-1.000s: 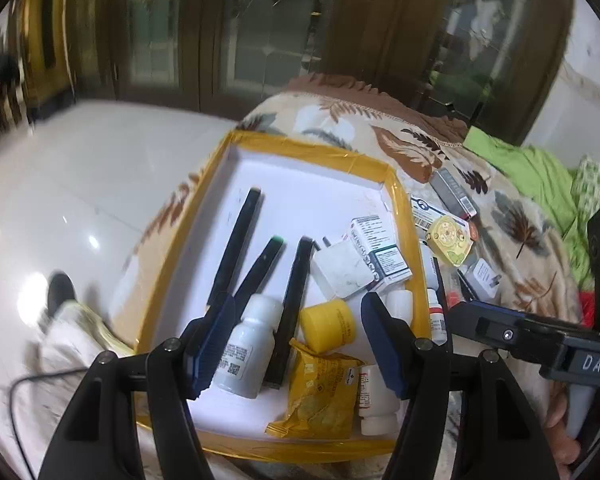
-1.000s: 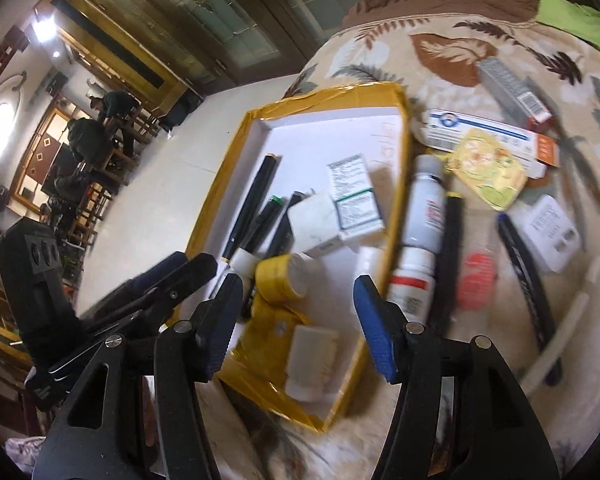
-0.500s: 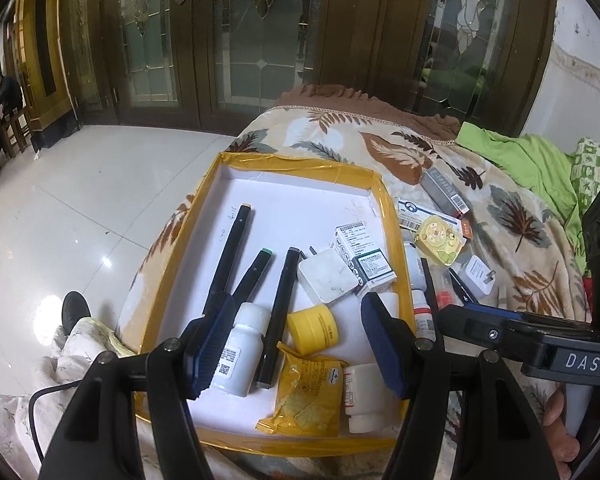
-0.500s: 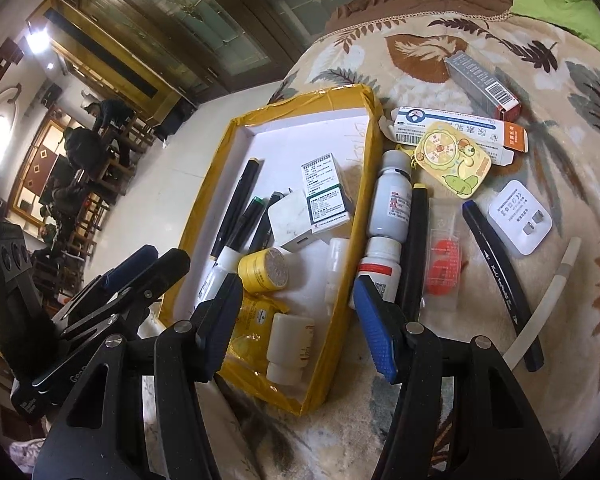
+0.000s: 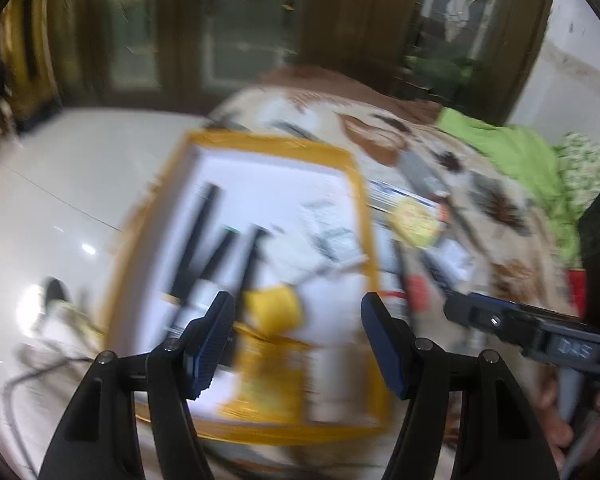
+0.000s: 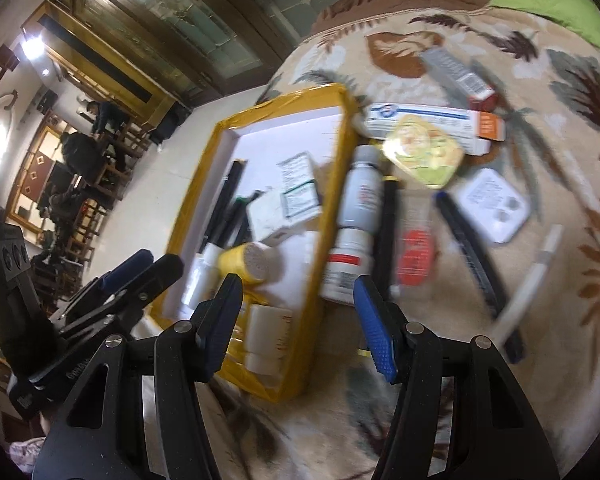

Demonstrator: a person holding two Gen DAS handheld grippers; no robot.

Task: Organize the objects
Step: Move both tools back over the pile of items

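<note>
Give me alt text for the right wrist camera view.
The open right gripper hovers empty over a yellow-rimmed tray of bottles, pens and boxes on a leaf-patterned blanket. More bottles, pens and packets lie beside the tray; the left gripper shows at left.

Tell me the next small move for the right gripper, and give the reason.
Probably ease the right gripper forward and down over the white bottle with the red stripe. Its fingers stand open and empty, and that bottle lies just ahead of them on the blanket, outside the yellow-edged tray where other bottles and pens already sit.
</note>
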